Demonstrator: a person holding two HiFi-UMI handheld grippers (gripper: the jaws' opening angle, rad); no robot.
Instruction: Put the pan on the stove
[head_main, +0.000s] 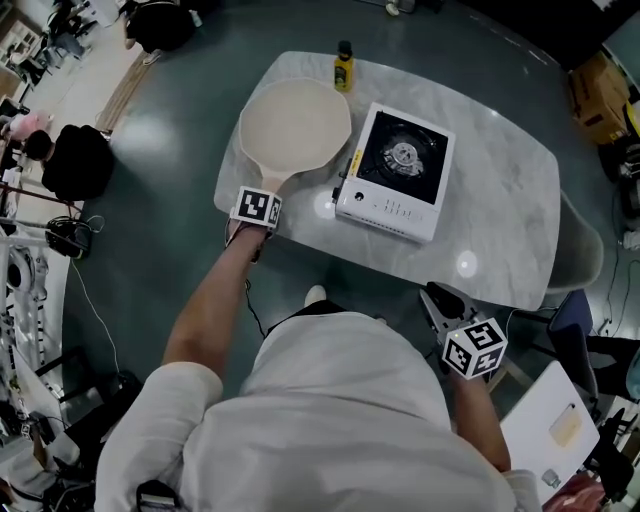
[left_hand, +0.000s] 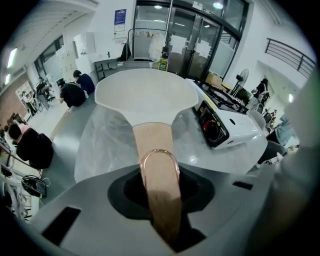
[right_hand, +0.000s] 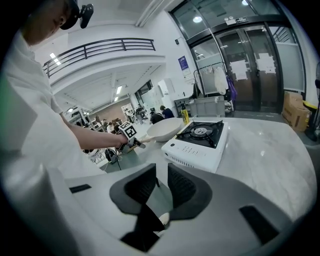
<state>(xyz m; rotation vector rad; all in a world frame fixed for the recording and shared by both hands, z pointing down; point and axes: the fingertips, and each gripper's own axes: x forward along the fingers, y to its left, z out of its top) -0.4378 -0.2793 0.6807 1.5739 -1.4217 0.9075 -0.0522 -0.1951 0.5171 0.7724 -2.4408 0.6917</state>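
Pan (head_main: 295, 125) rests on the left part of the marble table (head_main: 500, 190), just beside the stove (head_main: 390, 212) and not on it. Its long axis runs from the handle (head_main: 283, 180), which points toward the near left edge of the table and the person, to the round bowl on the far side. The bowl is shallow and cream-coloured inside and out, with nothing in it. In the left gripper view the handle (left_hand: 152, 145) is a flat, tan, wood-like strip with a copper-coloured loop lying on it.

The left gripper (head_main: 268, 195) meets the handle's end from the table's edge. Its jaws are clenched on that handle, which passes straight between the pads (left_hand: 192, 187).

A yellow bottle (head_main: 343, 66) stands at the far edge of the table, just beyond the pan's rim. To the right of the pan, the white stove sits squarely on the table with its black burner top bare and its knob side toward the pan.

Further right, off the table's near edge, the right gripper (head_main: 440, 300) hangs free. Its jaws stand slightly apart with nothing between them (right_hand: 161, 185).
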